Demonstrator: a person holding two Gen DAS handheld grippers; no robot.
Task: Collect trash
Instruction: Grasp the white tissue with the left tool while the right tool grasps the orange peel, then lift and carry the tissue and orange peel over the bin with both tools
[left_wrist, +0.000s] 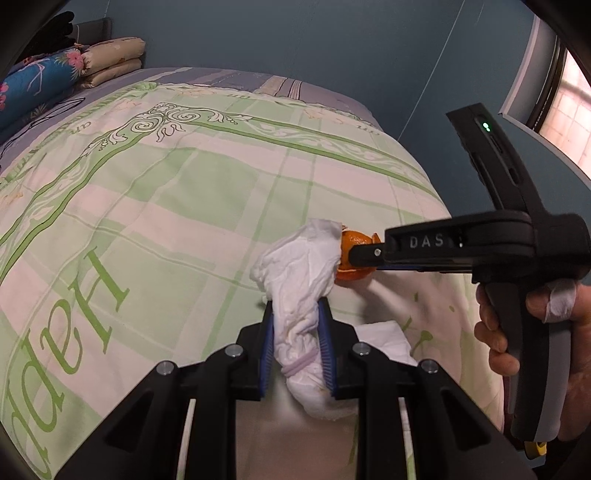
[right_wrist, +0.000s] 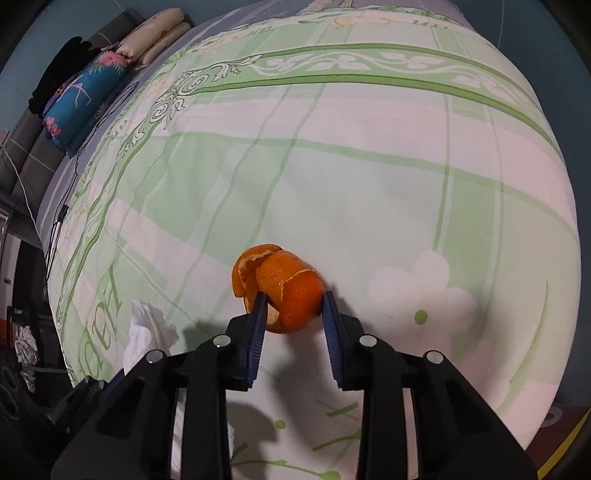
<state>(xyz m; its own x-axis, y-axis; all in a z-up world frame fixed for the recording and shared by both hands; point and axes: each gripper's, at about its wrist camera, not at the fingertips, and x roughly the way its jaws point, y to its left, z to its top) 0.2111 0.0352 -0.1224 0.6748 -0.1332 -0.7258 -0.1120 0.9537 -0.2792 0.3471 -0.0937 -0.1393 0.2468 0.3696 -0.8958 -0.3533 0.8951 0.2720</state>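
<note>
Here, a bed (left_wrist: 155, 206) under a pale green checked quilt (right_wrist: 369, 192) with leafy borders and large green lettering.

Left gripper (left_wrist: 295, 310): clamped tight on a crumpled white tissue (left_wrist: 299, 266), blue pads (left_wrist: 325, 347) squeezing its lower part into a narrow waist, upper part puffing out above the fingertips. Lifted just off the quilt, over a second flat white tissue (left_wrist: 388, 339) lying on the bed below.

Right gripper (right_wrist: 293, 301): narrowed around an orange peel (right_wrist: 288, 291), one blue pad (right_wrist: 258, 317) against its left side, the other touching its right edge. Peel resting on the quilt, curled into a rough cup with torn pale inner rims. Whether gripped firmly or merely touched, cannot tell.

Seen from the left wrist: right gripper (left_wrist: 364, 254) reaching in from the right, fingertips at the peel (left_wrist: 352, 254), peel just beside the held tissue. A hand (left_wrist: 535, 332) around the black handle, one finger wrapped in a white bandage.

At the far left of the bed: a blue flowered roll (left_wrist: 37, 85) and a folded beige blanket (left_wrist: 110, 59), against a dark teal wall (left_wrist: 332, 44). A window (left_wrist: 569, 122) at the right.
</note>
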